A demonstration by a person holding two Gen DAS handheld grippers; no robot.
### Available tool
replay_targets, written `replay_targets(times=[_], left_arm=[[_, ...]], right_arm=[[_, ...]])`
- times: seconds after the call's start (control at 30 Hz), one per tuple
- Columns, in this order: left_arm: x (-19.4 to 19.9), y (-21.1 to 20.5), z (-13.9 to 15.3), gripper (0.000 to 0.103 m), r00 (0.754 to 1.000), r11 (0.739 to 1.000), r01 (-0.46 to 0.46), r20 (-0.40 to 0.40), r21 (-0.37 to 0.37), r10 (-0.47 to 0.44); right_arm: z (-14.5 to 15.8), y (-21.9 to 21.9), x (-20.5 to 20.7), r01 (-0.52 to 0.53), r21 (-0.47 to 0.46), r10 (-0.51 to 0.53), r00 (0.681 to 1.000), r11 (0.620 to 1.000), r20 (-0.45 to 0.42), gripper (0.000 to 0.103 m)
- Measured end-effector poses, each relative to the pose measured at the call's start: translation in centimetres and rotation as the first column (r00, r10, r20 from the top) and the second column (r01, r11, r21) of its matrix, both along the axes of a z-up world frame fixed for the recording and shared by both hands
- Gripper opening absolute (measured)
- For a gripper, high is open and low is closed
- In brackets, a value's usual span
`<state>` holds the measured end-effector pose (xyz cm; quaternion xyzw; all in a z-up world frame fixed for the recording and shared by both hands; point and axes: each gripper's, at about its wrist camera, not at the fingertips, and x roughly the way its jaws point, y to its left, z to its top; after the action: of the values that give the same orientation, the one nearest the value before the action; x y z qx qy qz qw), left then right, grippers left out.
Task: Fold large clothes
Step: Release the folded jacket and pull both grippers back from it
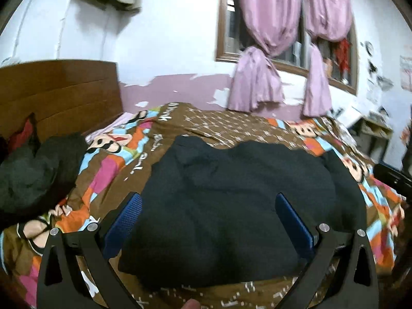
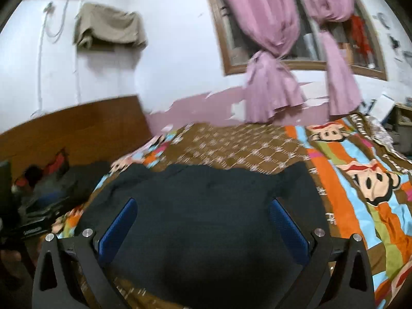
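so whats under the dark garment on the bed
The dark garment lies spread on a patterned cartoon bedspread, which shows all around its edges. Whatever sits directly beneath the cloth is covered and cannot be seen. Both grippers hover open above it.

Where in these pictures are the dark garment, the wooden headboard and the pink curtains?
dark garment (image 1: 231, 206), left wrist view, middle of the cloth.
wooden headboard (image 1: 59, 92), left wrist view, its flat front panel.
pink curtains (image 2: 273, 90), right wrist view, the gathered lower part.

Matt dark cloth garment (image 1: 239, 198) on printed quilt (image 1: 226, 121); glossy wooden headboard (image 1: 56, 95)
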<state>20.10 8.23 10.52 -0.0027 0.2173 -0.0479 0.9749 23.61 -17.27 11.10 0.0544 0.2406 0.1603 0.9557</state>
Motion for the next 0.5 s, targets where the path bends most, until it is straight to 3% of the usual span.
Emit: replay_targets(times=[0.3, 0.4, 0.5], left_arm=[[-2.1, -2.0, 4.3, 0.102, 0.993, 0.987, 0.12, -0.012, 0.107, -0.12], [-2.4, -2.5, 6.7, 0.102, 0.991, 0.979, 0.132, -0.004, 0.153, -0.133], [-3.0, -2.6, 8.4, 0.102, 0.99, 0.979, 0.138, 0.003, 0.151, -0.14]], right_arm=[[4.0, 0.9, -1.4, -0.054, -0.074, 0.043, 0.989, 0.996, -0.143, 0.103], [5.8, 1.2, -1.8, -0.057, -0.111, 0.041, 0.988, 0.992, -0.146, 0.103], [7.6, 1.6, -3.2, -0.043, -0.13, 0.028, 0.993, 0.991, -0.116, 0.103]])
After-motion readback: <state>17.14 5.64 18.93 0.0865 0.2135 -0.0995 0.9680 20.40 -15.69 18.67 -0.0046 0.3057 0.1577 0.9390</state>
